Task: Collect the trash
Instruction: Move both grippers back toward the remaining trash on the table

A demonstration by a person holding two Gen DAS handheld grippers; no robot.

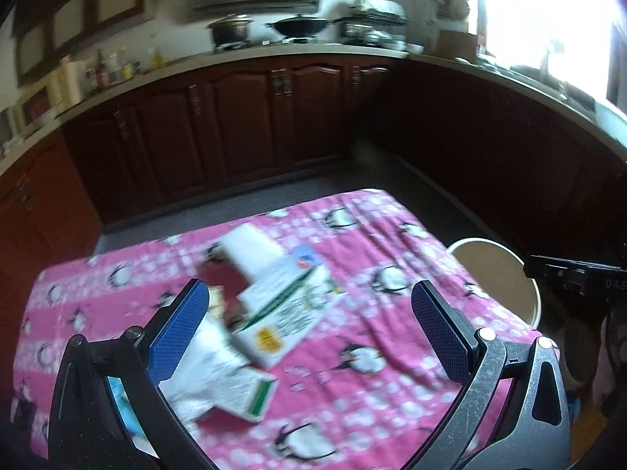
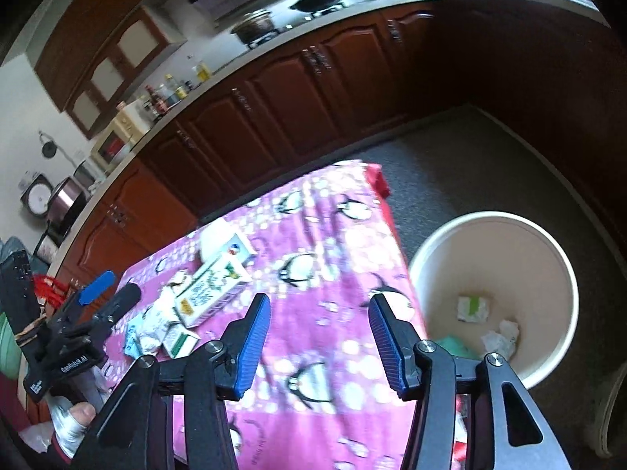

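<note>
Left gripper (image 1: 309, 313): right in front of us, blue fingers (image 1: 178, 333) spread wide apart, nothing between the pads, hanging over the heap of trash.
Right gripper (image 2: 319, 338): fingers (image 2: 252, 338) parted too, with nothing in them, over bare cloth at the worktop's edge beside the bin.
Hand count: one hand (image 2: 72, 423) in sight, wrapped in pale cloth, gripping the left tool's handle.
Trash on the worktop: one heap (image 2: 184, 309), left of middle on the pink penguin cloth (image 2: 313, 243). I count one big white-and-green carton (image 1: 286, 313) lying flat, one smaller green-edged box (image 1: 254, 395) nearer us, one white box with a red-and-blue mark (image 2: 231, 248) behind it, plus crumpled white wrappers (image 1: 207, 376); the blur hides any more.
In the way: the carton lies across the pile, overlapping the pieces under it.
Bin (image 2: 450, 235): one round cream bucket on the grey floor (image 2: 470, 156), just beside the worktop's right edge.
Bin contents: three white scraps, one with a green stripe (image 2: 472, 307), another crumpled (image 2: 501, 337), and something pale green (image 2: 450, 344) by the near wall.
Far back: dark red cabinets (image 1: 235, 125) under a long counter (image 1: 274, 53), one wok (image 1: 299, 25) and one lidded pot (image 1: 231, 29) on the stove, bottles (image 1: 113, 68) in a row.
</note>
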